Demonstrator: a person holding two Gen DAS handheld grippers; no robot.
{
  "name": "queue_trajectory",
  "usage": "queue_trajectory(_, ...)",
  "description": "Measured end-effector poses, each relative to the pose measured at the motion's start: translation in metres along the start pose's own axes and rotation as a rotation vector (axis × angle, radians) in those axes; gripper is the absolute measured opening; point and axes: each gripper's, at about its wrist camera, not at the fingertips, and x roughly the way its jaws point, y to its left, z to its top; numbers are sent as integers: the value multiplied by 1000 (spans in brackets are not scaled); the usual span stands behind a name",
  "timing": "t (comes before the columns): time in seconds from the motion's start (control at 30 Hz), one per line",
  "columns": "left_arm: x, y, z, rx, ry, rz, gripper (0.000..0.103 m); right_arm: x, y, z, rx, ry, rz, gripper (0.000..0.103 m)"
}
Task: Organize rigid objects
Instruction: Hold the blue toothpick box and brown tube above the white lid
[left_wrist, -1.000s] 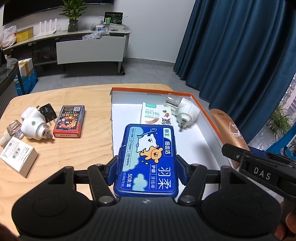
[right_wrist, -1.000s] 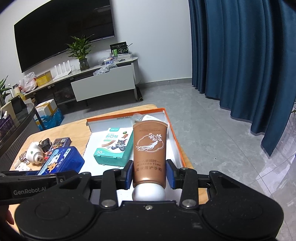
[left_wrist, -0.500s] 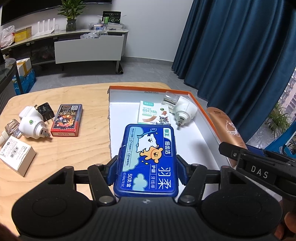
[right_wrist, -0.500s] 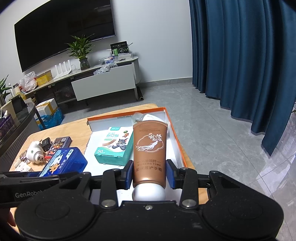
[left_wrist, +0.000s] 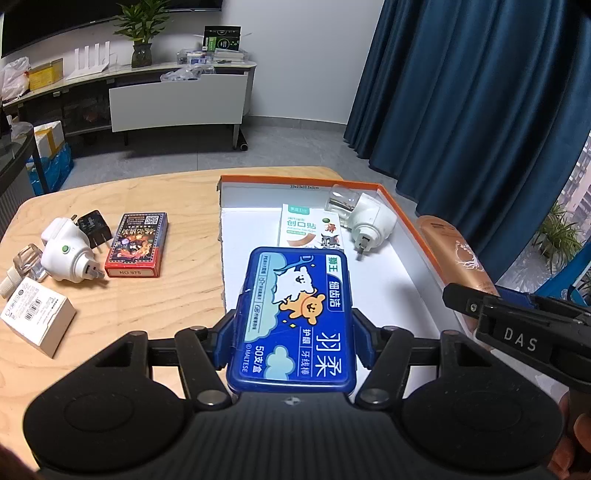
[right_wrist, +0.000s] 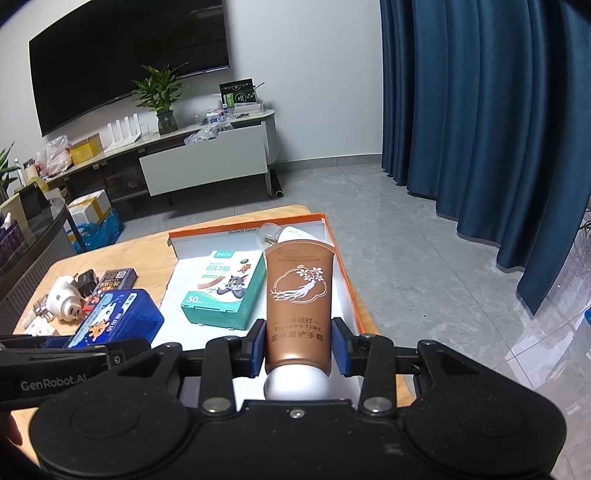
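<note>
Two loads at once: our left gripper (left_wrist: 291, 332) is clamped across the short sides of the blue floss-pick case (left_wrist: 295, 317), whose long axis runs straight out along the fingers. Our right gripper (right_wrist: 298, 341) is squeezed on the brown hand-cream tube (right_wrist: 299, 299), white cap toward us, flat crimped end pointing away. Both hang above the near end of the orange-rimmed box (left_wrist: 410, 229), which lies directly ahead and below. Inside, the plaster box (left_wrist: 312, 229) and a white plug-in unit (left_wrist: 369, 221) sit at the far end, so the near floor looks free. We judge the tube nearer the right wall, the case nearer the left.
</note>
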Motion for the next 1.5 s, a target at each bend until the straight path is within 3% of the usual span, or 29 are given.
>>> queue_trajectory(1.5, 8, 3, -1, -4, 19, -4, 63, 11, 10, 0, -32, 29, -8, 45)
